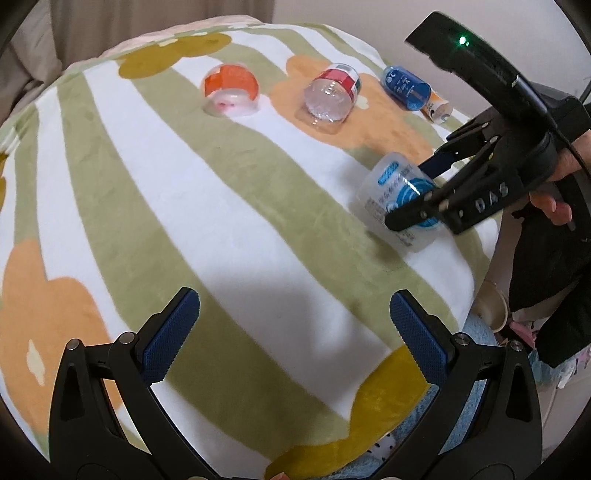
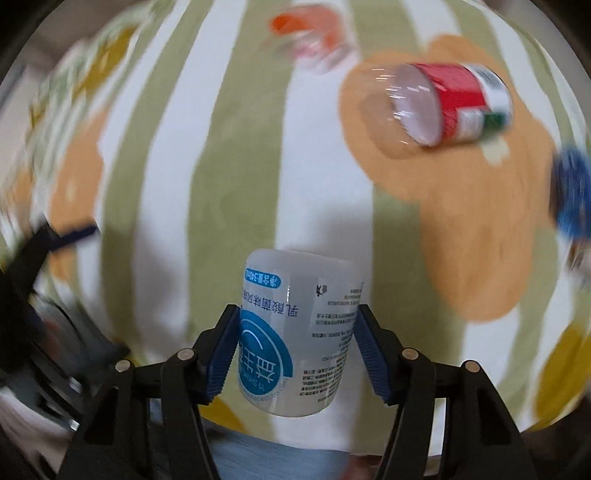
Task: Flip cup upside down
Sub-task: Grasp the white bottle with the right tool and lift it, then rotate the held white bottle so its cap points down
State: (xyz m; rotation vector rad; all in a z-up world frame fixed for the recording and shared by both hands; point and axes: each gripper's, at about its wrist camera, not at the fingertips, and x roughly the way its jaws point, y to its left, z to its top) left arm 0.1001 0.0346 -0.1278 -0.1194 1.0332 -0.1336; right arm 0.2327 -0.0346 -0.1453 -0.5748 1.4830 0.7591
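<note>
Two ribbed blue fingers (image 2: 365, 354) of the right gripper (image 2: 295, 354) are clamping a translucent cylindrical cup (image 2: 295, 332) over the fleecy striped blanket (image 1: 184, 206), while the left gripper (image 1: 295, 332) is gaping wide, empty.

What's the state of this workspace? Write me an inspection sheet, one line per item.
Surface: soft blanket with green and white stripes and orange flower shapes.
Job's things: translucent cup with blue label, gripped and tilted, lifted off or barely touching the blanket.
Clutter: orange-labelled cup, red-labelled cup and blue container, all on their sides.
Grippers: right tool shut on the blue-labelled cup, pads on opposite sides; left tool open, holding nothing.
Cables: a black cable runs off the right tool.
Surroundings: pale wall behind; cloth items past the right edge.
</note>
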